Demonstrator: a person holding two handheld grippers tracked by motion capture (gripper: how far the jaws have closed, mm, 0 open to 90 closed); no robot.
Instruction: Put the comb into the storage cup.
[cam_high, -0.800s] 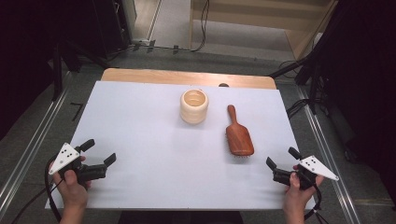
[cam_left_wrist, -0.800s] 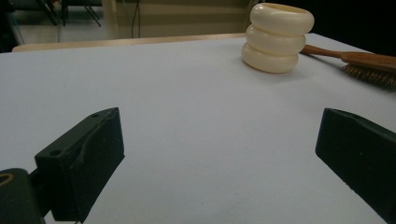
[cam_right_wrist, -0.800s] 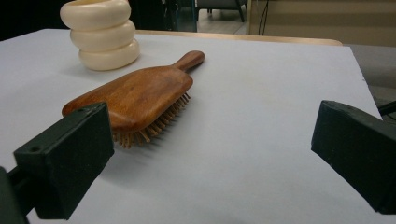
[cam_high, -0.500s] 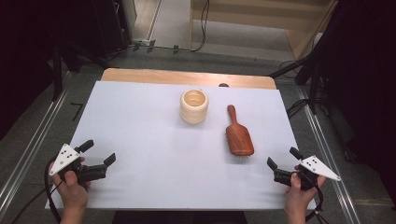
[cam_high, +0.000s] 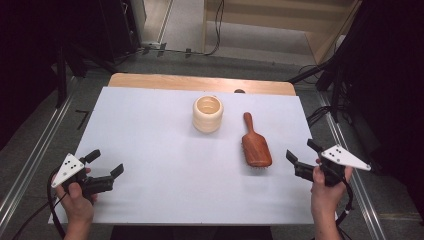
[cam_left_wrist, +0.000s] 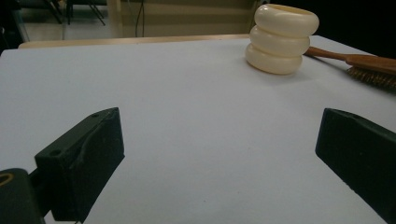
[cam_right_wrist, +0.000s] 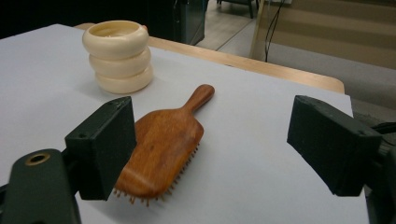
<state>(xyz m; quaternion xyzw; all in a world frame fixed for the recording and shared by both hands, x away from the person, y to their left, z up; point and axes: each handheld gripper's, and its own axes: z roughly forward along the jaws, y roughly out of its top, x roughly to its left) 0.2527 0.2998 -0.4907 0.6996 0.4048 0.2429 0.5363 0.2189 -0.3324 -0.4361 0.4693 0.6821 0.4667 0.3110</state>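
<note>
My right tongs (cam_high: 301, 156) have nudged toward the hairbrush (cam_high: 256, 145), wide, nothing held. Left tongs (cam_high: 105, 164) wide, idle, far left of brush. Brush lies bristles-down just right of the cup (cam_high: 208, 113). Grab looks next.

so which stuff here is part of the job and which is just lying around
Job:
wooden hairbrush, bristles down, nearest the right tongs
cream ribbed cup, upright beside it

Lying about:
cables on the floor beyond the table
white table cover, bare otherwise
</note>
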